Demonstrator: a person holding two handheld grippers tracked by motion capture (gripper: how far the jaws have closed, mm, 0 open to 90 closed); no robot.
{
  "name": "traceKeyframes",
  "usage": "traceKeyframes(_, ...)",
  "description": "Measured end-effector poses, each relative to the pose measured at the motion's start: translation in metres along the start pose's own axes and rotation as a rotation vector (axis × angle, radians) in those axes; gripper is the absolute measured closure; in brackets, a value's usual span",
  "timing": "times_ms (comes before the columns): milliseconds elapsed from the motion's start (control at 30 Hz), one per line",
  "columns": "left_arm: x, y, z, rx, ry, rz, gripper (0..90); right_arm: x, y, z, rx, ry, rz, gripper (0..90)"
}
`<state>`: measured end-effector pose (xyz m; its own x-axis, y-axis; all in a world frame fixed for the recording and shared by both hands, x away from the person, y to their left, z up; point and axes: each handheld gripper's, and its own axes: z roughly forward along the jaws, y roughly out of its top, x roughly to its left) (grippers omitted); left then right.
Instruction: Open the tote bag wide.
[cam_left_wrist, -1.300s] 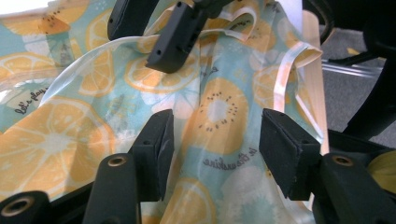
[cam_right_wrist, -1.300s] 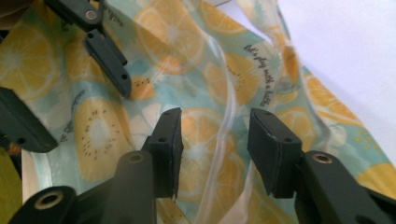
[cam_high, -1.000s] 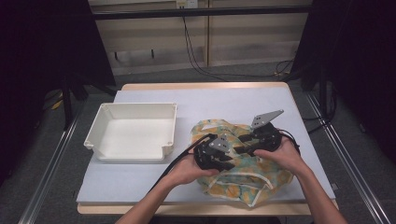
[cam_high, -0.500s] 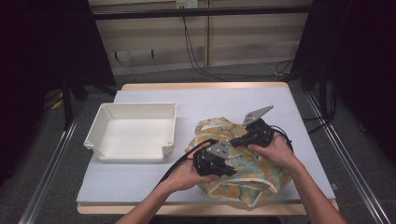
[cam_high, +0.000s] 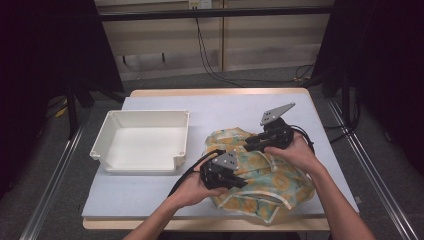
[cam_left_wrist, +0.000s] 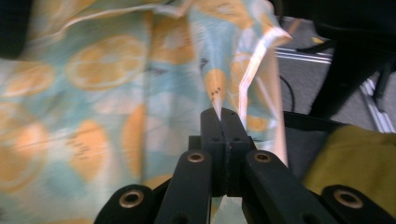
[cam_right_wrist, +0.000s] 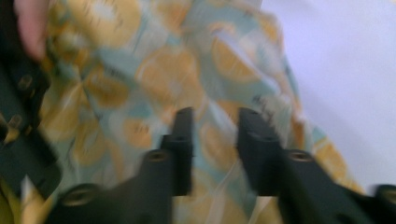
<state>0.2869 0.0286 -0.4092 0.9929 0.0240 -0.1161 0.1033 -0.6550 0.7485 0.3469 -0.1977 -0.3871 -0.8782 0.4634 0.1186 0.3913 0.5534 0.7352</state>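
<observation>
My left tool (cam_left_wrist: 223, 116) is pressed together, pinching a fold of the crumpled orange-slice-printed teal cloth (cam_high: 260, 172), which lies on the near right of the table (cam_high: 225, 107). My right tool (cam_right_wrist: 215, 123) has just been opening; its jaws stand apart over the cloth's far side. An empty white plastic tray (cam_high: 142, 142) sits to the left.

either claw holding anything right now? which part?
The left claw is shut on a raised fold of the crumpled teal cloth with orange-slice print. The right claw has just been opening; it stands open over the cloth, gripping nothing.
</observation>
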Motion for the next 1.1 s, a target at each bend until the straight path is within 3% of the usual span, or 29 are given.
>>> traceKeyframes(100, 0.003, -0.004, 0.000, -0.009, 0.001, -0.011, 90.0, 0.004, -0.005, -0.001, 0.054, -0.034, -0.011, 49.6)
traceKeyframes(267, 0.004, -0.006, 0.002, -0.003, 0.000, -0.014, 90.0, 0.002, -0.015, -0.003, 0.082, 0.005, -0.003, 31.8)
traceKeyframes(400, 0.005, -0.006, 0.003, -0.017, 0.000, -0.023, 90.0, 0.008, -0.020, 0.004, 0.122, 0.034, -0.030, 24.9)
traceKeyframes(500, 0.006, -0.005, 0.002, -0.014, -0.002, -0.023, 90.0, 0.011, -0.026, 0.013, 0.138, 0.052, -0.050, 25.2)
traceKeyframes(600, 0.006, -0.004, 0.002, -0.016, -0.004, -0.018, 90.0, 0.014, -0.027, 0.018, 0.161, 0.041, -0.064, 26.3)
traceKeyframes(633, 0.006, -0.004, 0.002, -0.017, -0.009, -0.011, 90.0, 0.015, -0.025, 0.018, 0.145, 0.029, -0.074, 45.1)
traceKeyframes(733, 0.001, 0.000, 0.002, -0.029, -0.013, -0.018, 90.0, 0.014, -0.021, 0.016, 0.134, 0.029, -0.085, 71.0)
traceKeyframes(767, 0.001, 0.000, 0.002, -0.029, -0.013, -0.018, 90.0, 0.014, -0.021, 0.016, 0.134, 0.029, -0.085, 71.0)
traceKeyframes(833, 0.000, 0.002, 0.001, -0.021, -0.017, -0.001, 90.0, 0.010, -0.020, 0.014, 0.113, 0.032, -0.069, 85.8)
traceKeyframes(933, -0.005, 0.003, 0.002, -0.018, -0.043, 0.013, 90.0, 0.001, -0.020, 0.012, 0.079, 0.041, -0.037, 89.7)
traceKeyframes(1100, -0.011, 0.005, 0.002, -0.016, -0.070, 0.026, 90.0, -0.013, -0.014, 0.012, 0.057, 0.002, -0.003, 90.0)
